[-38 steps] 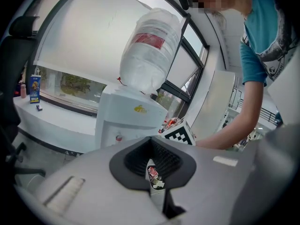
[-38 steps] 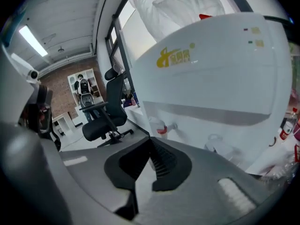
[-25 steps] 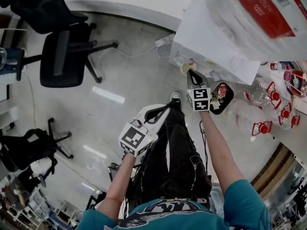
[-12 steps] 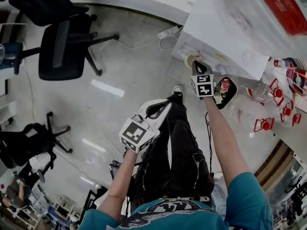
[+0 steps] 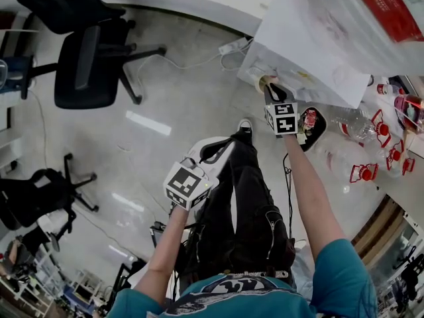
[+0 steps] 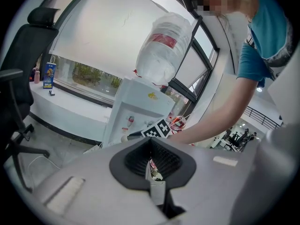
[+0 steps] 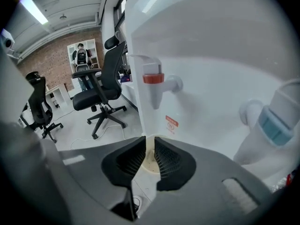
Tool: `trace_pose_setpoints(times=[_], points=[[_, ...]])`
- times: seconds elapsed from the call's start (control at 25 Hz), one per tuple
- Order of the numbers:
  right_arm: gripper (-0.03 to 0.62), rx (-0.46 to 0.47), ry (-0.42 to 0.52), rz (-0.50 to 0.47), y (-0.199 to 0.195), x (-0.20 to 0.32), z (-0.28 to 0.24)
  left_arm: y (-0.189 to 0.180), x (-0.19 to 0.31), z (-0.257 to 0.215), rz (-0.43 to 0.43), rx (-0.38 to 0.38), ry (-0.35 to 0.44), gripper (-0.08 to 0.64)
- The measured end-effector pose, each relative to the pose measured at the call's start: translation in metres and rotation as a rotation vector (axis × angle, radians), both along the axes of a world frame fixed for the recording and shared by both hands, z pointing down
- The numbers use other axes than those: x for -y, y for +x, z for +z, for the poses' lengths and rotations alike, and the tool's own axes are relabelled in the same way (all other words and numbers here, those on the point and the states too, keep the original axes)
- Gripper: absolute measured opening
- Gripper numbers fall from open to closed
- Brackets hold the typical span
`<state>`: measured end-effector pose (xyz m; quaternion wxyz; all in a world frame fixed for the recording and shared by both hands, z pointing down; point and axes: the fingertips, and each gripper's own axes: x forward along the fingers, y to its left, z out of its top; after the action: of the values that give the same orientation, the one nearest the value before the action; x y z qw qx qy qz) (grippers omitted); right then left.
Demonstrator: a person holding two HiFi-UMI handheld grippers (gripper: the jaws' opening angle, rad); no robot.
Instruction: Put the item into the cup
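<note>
- The left tool [image 6: 151,146] is clamped on a small white printed packet [image 6: 153,172], well apart from the cup; that thin pinch could let it slip to the floor.
- The right tool [image 7: 149,139] nips the wall of a beige paper cup [image 7: 149,163] at a white water dispenser [image 7: 211,55]; squeezing could buckle it.

Right claw [image 7: 150,140]: ribbed black pads nearly together, pinching the thin wall of a pale cup [image 7: 151,164], whose beige inside shows between the pads. The cup is directly below the red tap [image 7: 153,84] of a white water dispenser [image 7: 211,50]. The blue tap [image 7: 271,125] is to the right, and a red sticker [image 7: 171,123] is on the panel under the red tap. Left background: a black office chair [image 7: 99,92] on the pale floor [image 7: 70,135], a second chair [image 7: 40,108] further left, a brick wall [image 7: 54,55], and a person [image 7: 83,59] wearing a backpack, standing far off.
</note>
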<state>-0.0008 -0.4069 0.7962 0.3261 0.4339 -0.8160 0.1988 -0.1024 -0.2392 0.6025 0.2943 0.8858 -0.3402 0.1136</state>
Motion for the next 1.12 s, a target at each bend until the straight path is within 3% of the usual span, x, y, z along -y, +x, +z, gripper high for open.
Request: trace_pose_setpoints(times=[0.48, 1.12], points=[[0.057, 0.193, 0.058, 0.043, -0.009, -0.027, -0.073, 0.004, -0.008, -0.028, 0.019, 0.013, 0.057, -0.002], [0.049, 0.494, 0.156, 0.108, -0.016, -0.111, -0.223, 0.016, -0.038, -0.087, 0.092, 0.05, 0.172, 0.0]])
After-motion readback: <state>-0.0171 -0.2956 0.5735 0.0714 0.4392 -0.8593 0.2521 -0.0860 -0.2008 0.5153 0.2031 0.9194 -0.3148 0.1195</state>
